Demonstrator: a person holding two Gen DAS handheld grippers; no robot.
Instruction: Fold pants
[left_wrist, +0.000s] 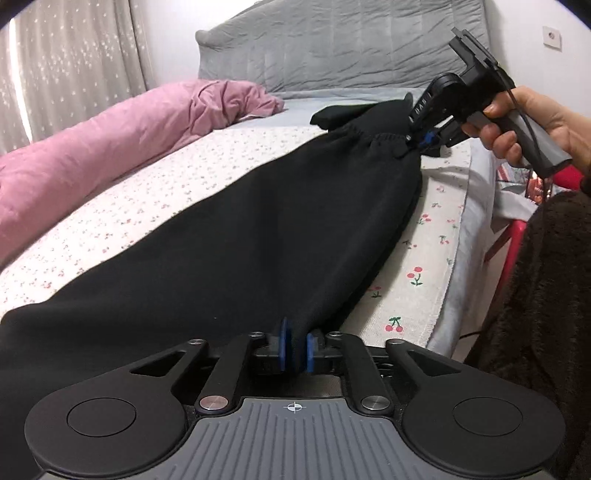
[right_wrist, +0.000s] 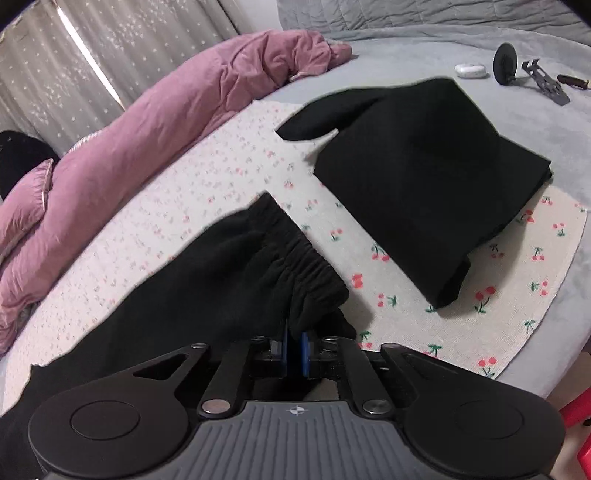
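Black pants (left_wrist: 240, 236) lie lengthwise on a cherry-print cloth (left_wrist: 413, 273) on the bed. My left gripper (left_wrist: 296, 349) is shut on the pants' near end, black fabric pinched between its blue pads. My right gripper (left_wrist: 424, 138) is shut on the elastic waistband (left_wrist: 373, 142) at the far end, held slightly above the bed. In the right wrist view the gripper (right_wrist: 294, 349) pinches the gathered waistband (right_wrist: 306, 258), and the pants (right_wrist: 166, 314) trail off to the lower left.
A folded black garment (right_wrist: 424, 177) lies on the cherry-print cloth (right_wrist: 517, 295) ahead of the right gripper. A pink duvet (right_wrist: 147, 140) runs along the bed's left side. Small items, a white case (right_wrist: 469, 70) and black tools (right_wrist: 506, 68), lie on the grey sheet. A grey headboard (left_wrist: 332, 40) stands behind.
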